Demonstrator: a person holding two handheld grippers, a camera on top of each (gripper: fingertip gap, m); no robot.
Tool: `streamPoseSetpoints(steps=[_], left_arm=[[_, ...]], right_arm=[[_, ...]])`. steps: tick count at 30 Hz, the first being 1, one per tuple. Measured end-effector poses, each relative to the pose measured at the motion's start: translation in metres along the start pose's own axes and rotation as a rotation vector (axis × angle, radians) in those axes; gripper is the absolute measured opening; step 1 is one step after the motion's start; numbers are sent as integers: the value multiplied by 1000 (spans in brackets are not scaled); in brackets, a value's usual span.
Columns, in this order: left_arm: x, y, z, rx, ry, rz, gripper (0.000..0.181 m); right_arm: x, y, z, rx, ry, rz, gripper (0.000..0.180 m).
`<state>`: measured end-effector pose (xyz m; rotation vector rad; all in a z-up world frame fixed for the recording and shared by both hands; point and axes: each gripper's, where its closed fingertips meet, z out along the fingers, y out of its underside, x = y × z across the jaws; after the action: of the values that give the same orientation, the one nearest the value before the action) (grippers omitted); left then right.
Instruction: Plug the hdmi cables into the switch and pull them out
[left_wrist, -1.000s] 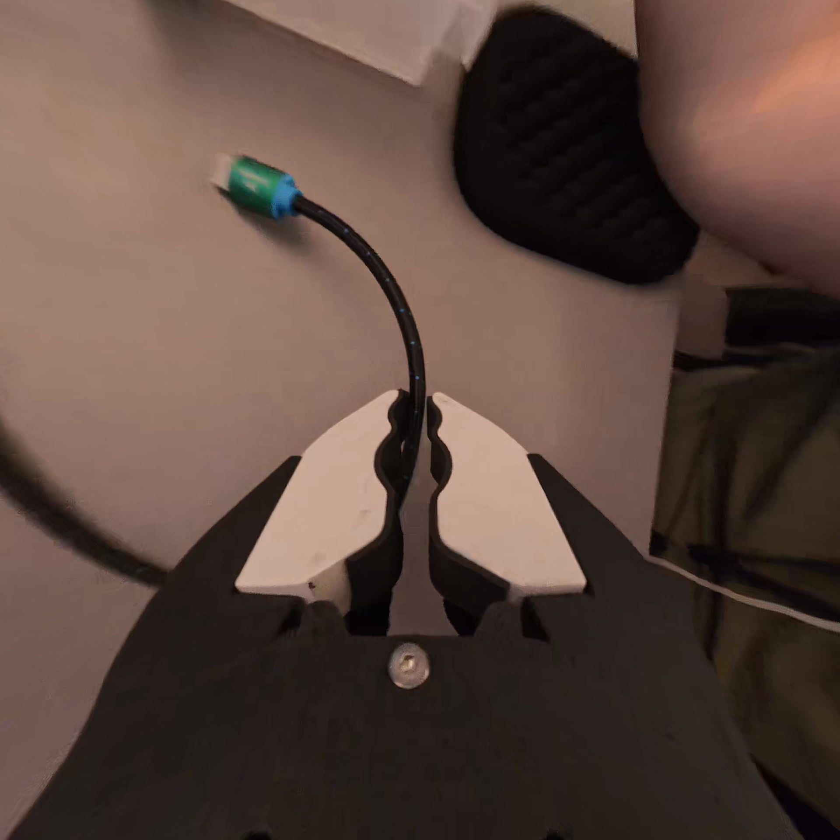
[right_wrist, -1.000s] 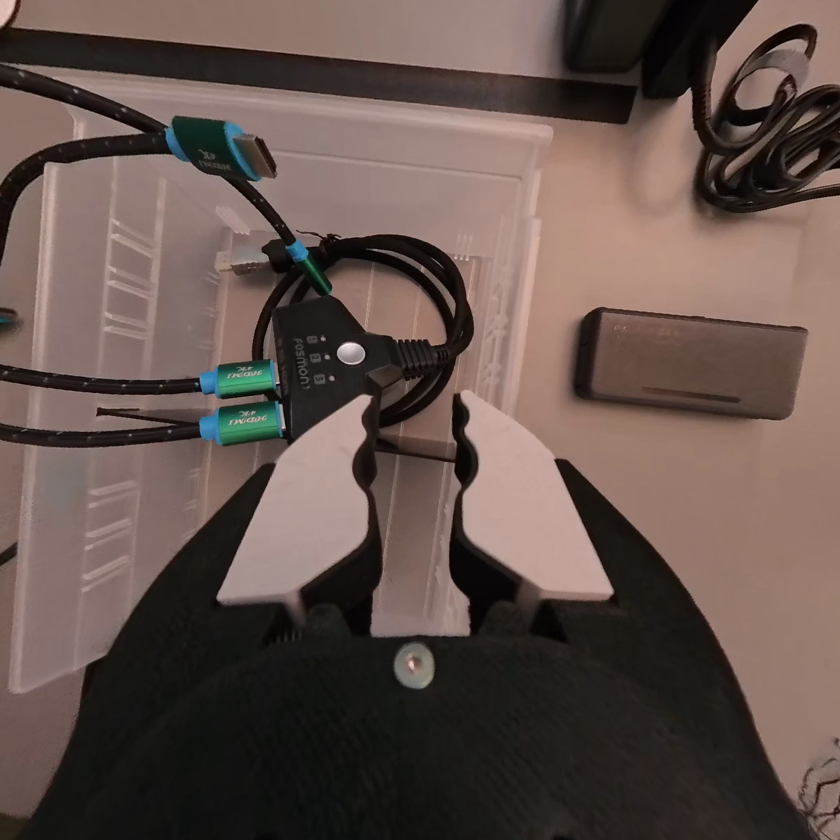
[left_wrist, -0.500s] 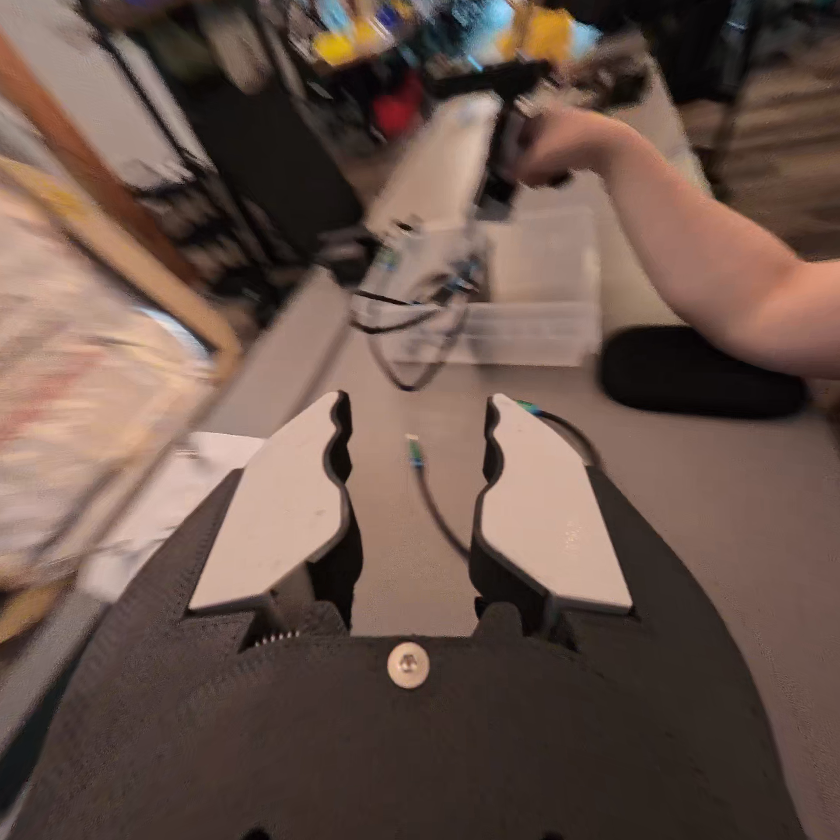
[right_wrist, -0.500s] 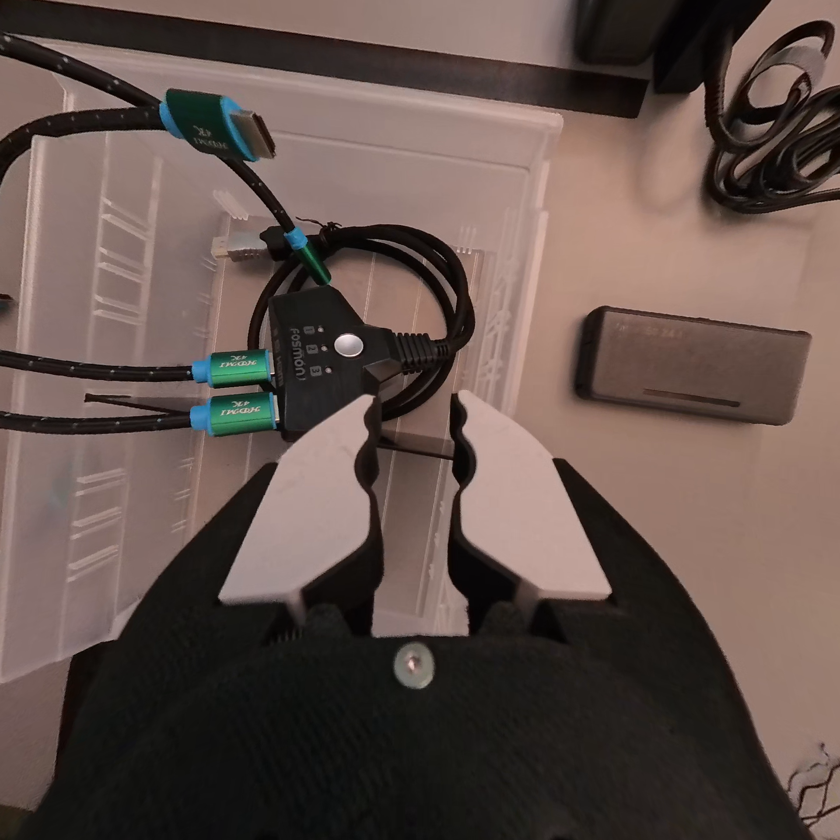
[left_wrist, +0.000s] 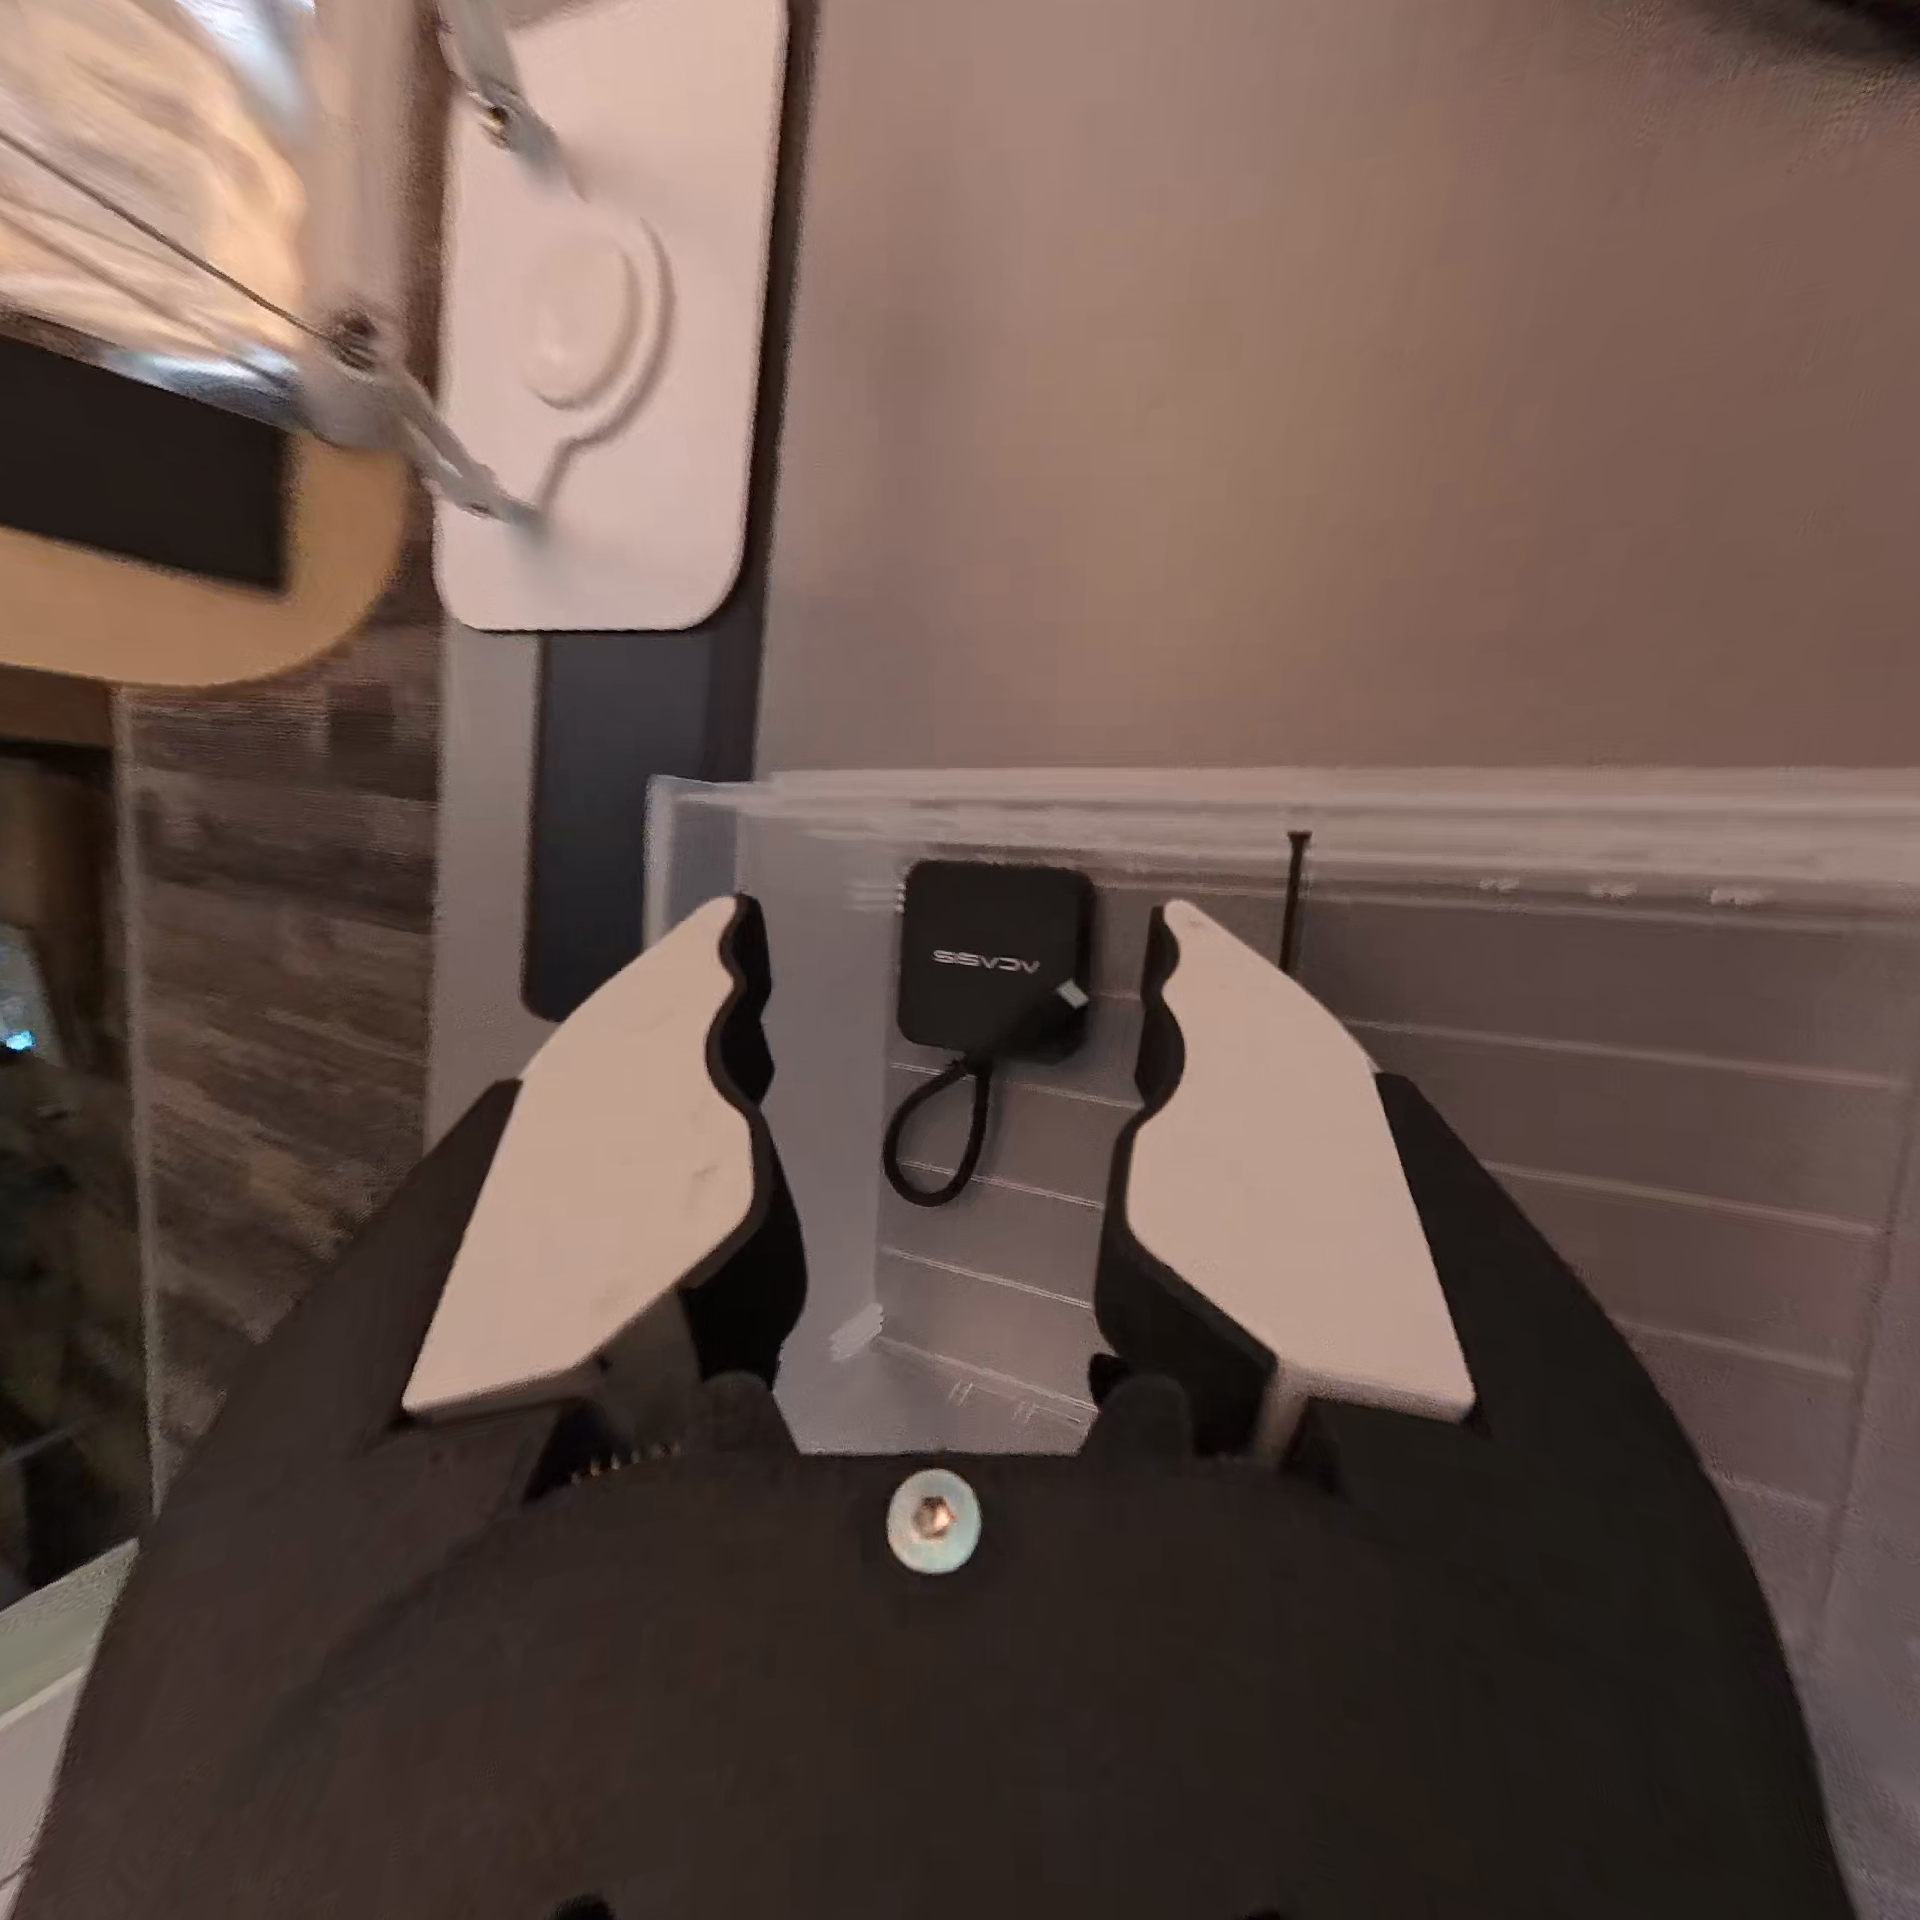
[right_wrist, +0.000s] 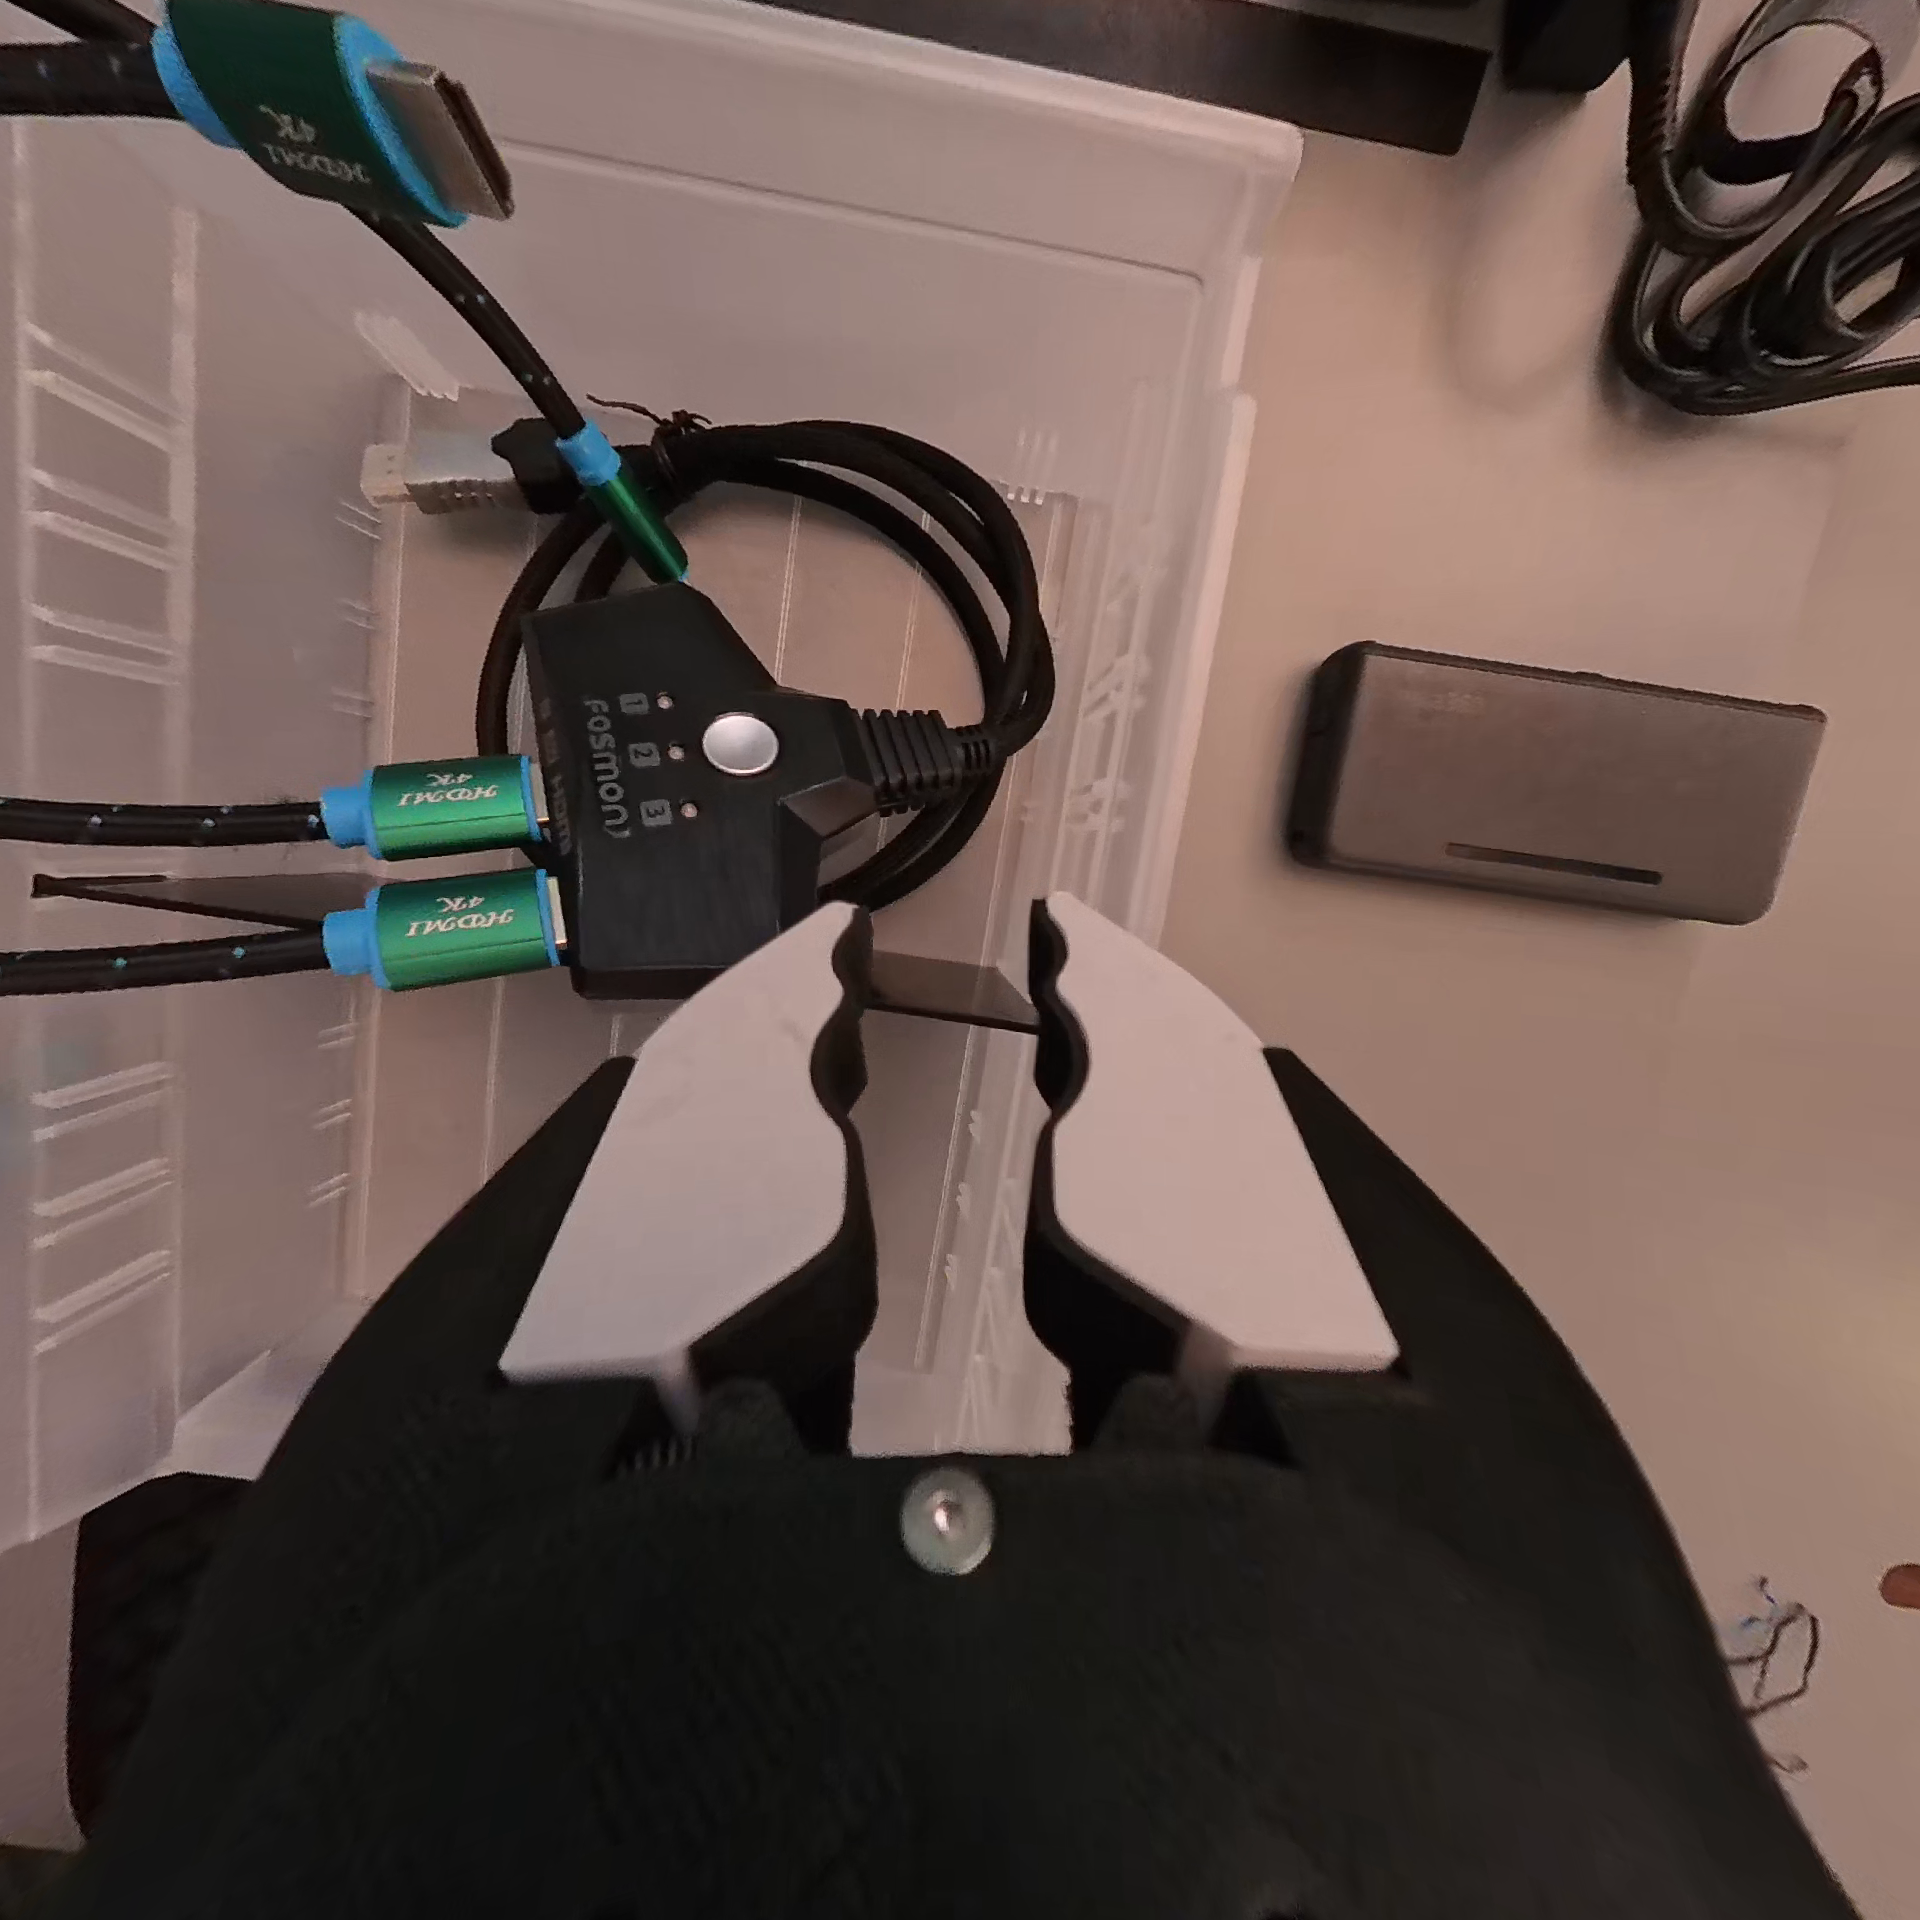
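In the right wrist view a black HDMI switch (right_wrist: 686, 800) lies on a clear plastic box (right_wrist: 1226, 312). Two green-and-blue HDMI plugs (right_wrist: 436, 805) (right_wrist: 447, 930) sit in its left side. A third green plug (right_wrist: 623, 509) meets its top edge. A fourth plug (right_wrist: 332, 135) hangs loose at the top left. My right gripper (right_wrist: 945, 920) is open and empty, its left fingertip at the switch's lower right corner. My left gripper (left_wrist: 951, 914) is open and empty, pointing into a clear bin (left_wrist: 1558, 831) that holds a small black square device (left_wrist: 997, 966).
The switch's own black cable (right_wrist: 987, 623) is coiled around it. A grey box-shaped device (right_wrist: 1548, 779) lies on the table to the right, with a bundle of black cables (right_wrist: 1766, 208) behind it. A white plate-like object (left_wrist: 603, 312) lies left of the bin.
My left gripper let go of the HDMI cable, opened and swung away; it now faces the clear bin. My right gripper has only shifted slightly by the switch.
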<state>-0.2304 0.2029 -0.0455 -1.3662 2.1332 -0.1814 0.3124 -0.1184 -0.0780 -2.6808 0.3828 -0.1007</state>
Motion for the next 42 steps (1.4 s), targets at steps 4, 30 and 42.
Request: streamPoseSetpoints(steps=[4, 30, 42], left_arm=[[12, 37, 31, -118, 123, 32, 77], [20, 81, 78, -219, 286, -81, 66], [8, 20, -41, 87, 35, -213, 65]], right_arm=[[2, 2, 1, -25, 38, -10, 29], [-17, -24, -1, -11, 177, -274, 22], [-28, -33, -37, 142, 137, -295, 22]])
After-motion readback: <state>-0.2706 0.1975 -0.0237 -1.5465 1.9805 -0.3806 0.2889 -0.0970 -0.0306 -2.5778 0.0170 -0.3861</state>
